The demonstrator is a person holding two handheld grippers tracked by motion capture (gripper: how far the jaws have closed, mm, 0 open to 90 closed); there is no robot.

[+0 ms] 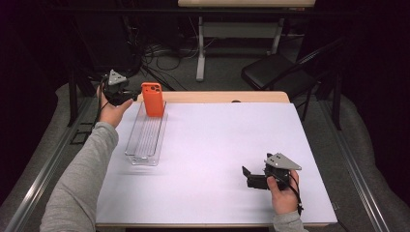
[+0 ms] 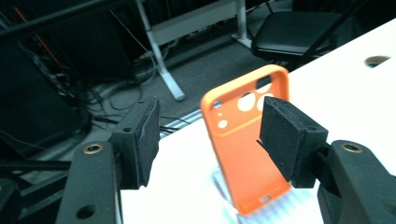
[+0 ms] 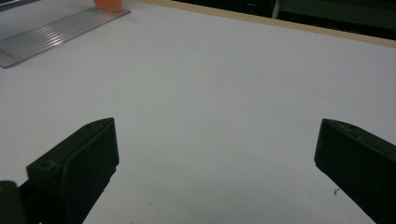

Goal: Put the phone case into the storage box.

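1. Between the left gripper pads, spread apart, nothing is clamped; the right gripper rests agape on the table.
2. Just beyond, the orange phone case stands upright in the clear tray.
3. Probably light, flexible, slick: pinch its long edges.

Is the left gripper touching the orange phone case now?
Apart. In the left gripper view, both pads stand clear of the orange phone case.
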